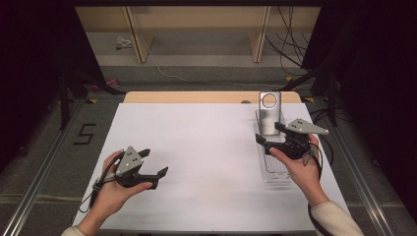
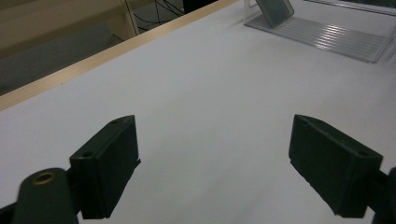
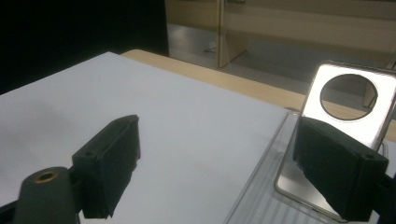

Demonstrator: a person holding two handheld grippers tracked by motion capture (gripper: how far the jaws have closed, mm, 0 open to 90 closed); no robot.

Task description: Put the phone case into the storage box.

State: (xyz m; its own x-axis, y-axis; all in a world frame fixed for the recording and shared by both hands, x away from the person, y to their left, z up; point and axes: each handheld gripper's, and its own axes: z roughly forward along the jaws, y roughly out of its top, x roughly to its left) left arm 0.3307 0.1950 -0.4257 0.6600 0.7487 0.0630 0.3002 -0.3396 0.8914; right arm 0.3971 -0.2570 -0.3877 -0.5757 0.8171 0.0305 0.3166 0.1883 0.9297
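The right gripper (image 1: 269, 133) stood open, the phone case (image 3: 348, 119) propped upright just beyond its right jaw in a clear stand (image 1: 273, 167). The case looked light, stiff and slippery; its side edges suit gripping. The left gripper (image 1: 153, 163) was open, holding nothing.

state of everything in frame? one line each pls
left hand-held gripper: open, empty, held over the white table cover
right hand-held gripper: open, empty, beside the silver plate
silver plate with round hole: upright, leaning slightly, standing on the clear tray
clear ribbed tray: flat on the table's right side, carrying the plate
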